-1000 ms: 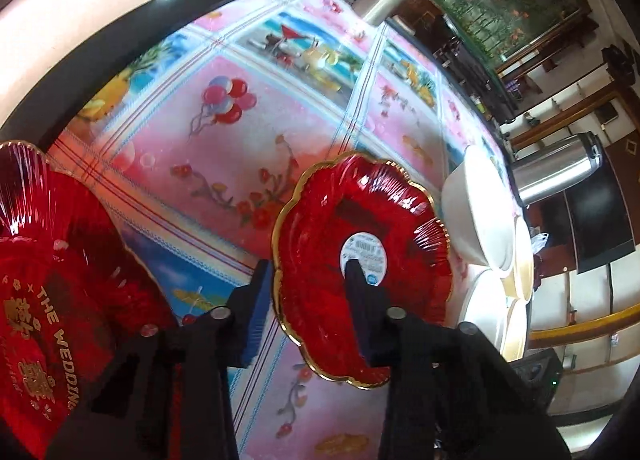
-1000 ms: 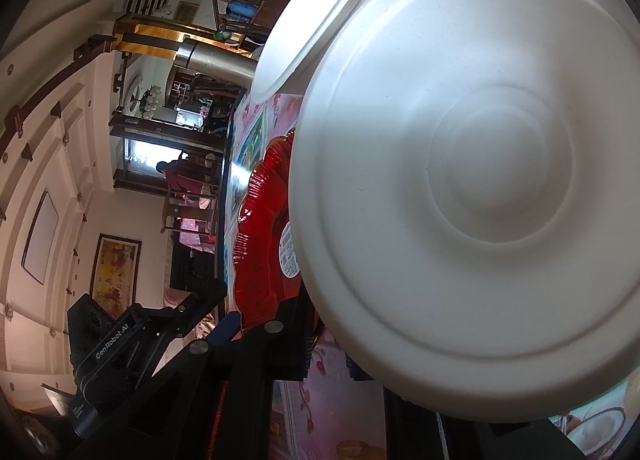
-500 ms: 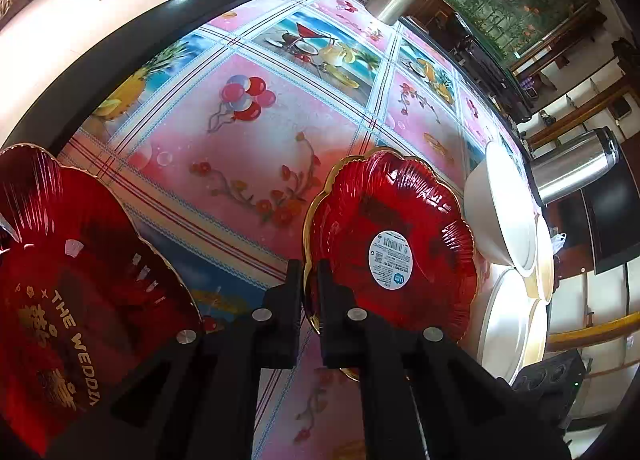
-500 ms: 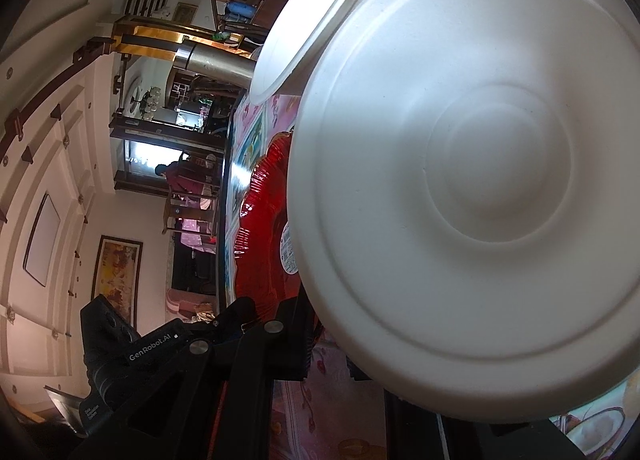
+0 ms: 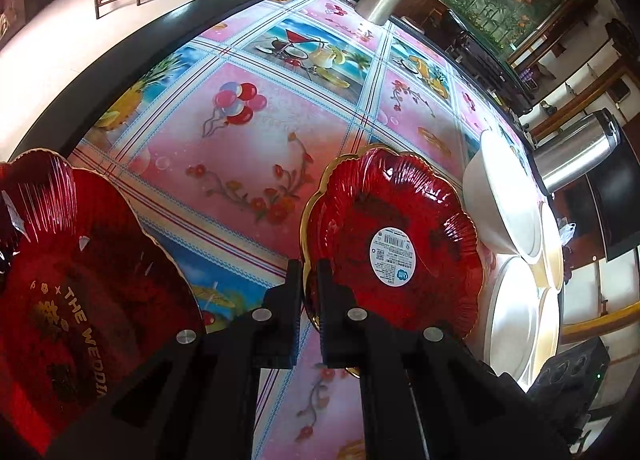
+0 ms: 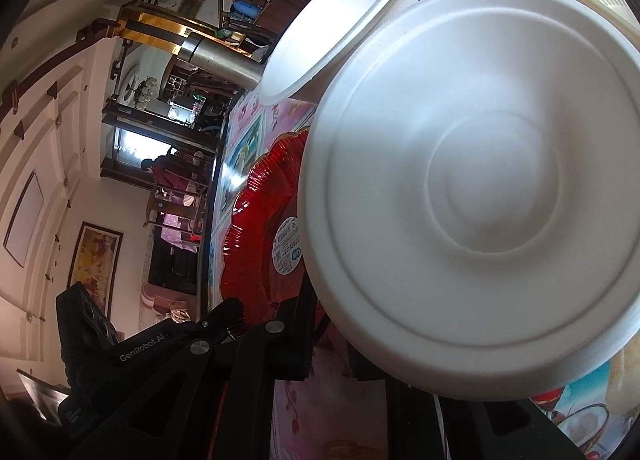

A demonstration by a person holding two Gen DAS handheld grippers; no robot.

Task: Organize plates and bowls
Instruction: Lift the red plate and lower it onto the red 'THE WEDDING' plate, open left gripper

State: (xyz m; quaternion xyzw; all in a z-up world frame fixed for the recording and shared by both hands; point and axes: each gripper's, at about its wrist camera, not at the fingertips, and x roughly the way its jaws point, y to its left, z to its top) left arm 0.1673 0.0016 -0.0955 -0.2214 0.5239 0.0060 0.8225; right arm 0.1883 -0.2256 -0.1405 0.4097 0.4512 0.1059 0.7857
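Note:
My left gripper [image 5: 309, 284] is shut on the gold rim of a red scalloped plate [image 5: 392, 236] with a round white sticker, held tilted above the table. A second red plate [image 5: 72, 292] with gold lettering lies at the lower left. My right gripper [image 6: 326, 320] is shut on the rim of a white bowl [image 6: 480, 188], held with its underside facing the camera. The red plate also shows in the right wrist view [image 6: 264, 236], behind the bowl, with the left gripper below it.
White bowls [image 5: 500, 196] and plates [image 5: 516, 316] sit at the table's right side. Another white bowl [image 6: 336, 16] is beyond the held one. A metal flask [image 5: 580, 148] stands off right. The flowered tablecloth [image 5: 240, 148] has a dark far edge.
My left gripper has closed from open onto the red plate's rim and lifted it slightly. The right gripper keeps holding the white bowl, almost unmoved.

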